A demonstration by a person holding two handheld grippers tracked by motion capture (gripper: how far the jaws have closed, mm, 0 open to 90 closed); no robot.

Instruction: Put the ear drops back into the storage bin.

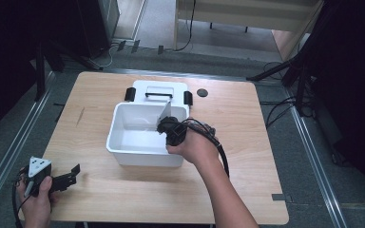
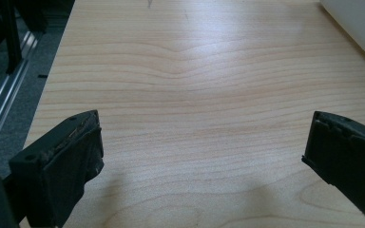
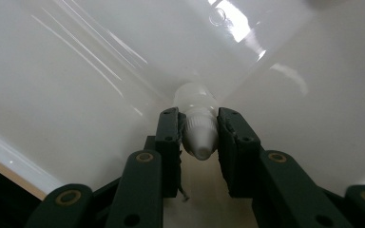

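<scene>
The wooden counter (image 1: 123, 199) carries a white rectangular bin (image 1: 123, 154) near its centre. Directly behind the bin, touching or just beside its far wall, lies a white lid (image 1: 159, 87) with a black handle and a black latch at each end. A small dark round disc (image 1: 201, 92) sits on the counter to the right of the lid, apart from it.

The right hand (image 1: 197, 147) reaches over the near right corner of the bin, with the right gripper (image 1: 167, 127) pointed down into the bin's interior. In the right gripper view, the right gripper (image 3: 198, 133) has its fingers (image 3: 168, 137) clenched on a small white bottle (image 3: 198, 130), cap end toward the camera (ribbed cap, rounded tip). The bottle sits inside the bin, against the glossy white inner surfaces; whether it touches the floor cannot be determined.

The left hand (image 1: 37, 202) holds the left gripper (image 1: 73, 173) at the near left corner of the counter, well apart from the bin. In the left gripper view, its fingers (image 2: 73, 156) are spread wide and released, with bare wood grain between them. A corner of the bin (image 2: 356, 23) appears at the upper right of that view.
</scene>
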